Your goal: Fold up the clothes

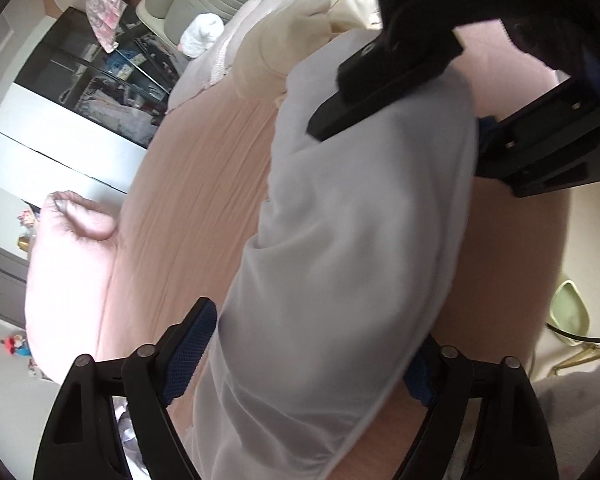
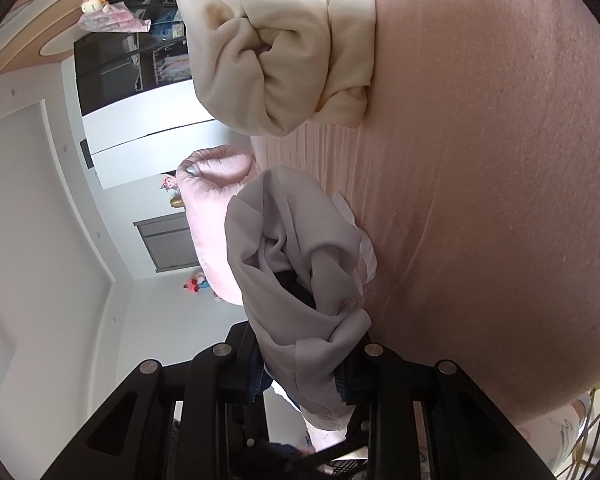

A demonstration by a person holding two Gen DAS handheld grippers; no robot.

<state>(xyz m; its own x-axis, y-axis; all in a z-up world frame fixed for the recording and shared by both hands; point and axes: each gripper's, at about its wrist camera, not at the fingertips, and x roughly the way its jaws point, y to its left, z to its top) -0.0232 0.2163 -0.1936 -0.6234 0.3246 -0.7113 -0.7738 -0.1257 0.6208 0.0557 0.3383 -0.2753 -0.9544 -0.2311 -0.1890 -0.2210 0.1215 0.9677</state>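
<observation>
Left gripper (image 1: 300, 364) is angling steeply down over the pink bed sheet (image 1: 204, 184), fingers (image 1: 188, 356) spread on either side of the grey garment (image 1: 352, 248), not visibly pressing it. Right gripper (image 2: 300, 376) is pointing nearly level, fingers pinching bunched grey fabric. Cream garment (image 2: 284, 44) is lying beyond on the bed.

No text, label, brand, number or sign can be read in either view. The packages behind the dark glass doors of the black cabinet (image 1: 100, 76), at ten o'clock in the left wrist view, carry printed colour patches, but they are too small and blurred to make out.
</observation>
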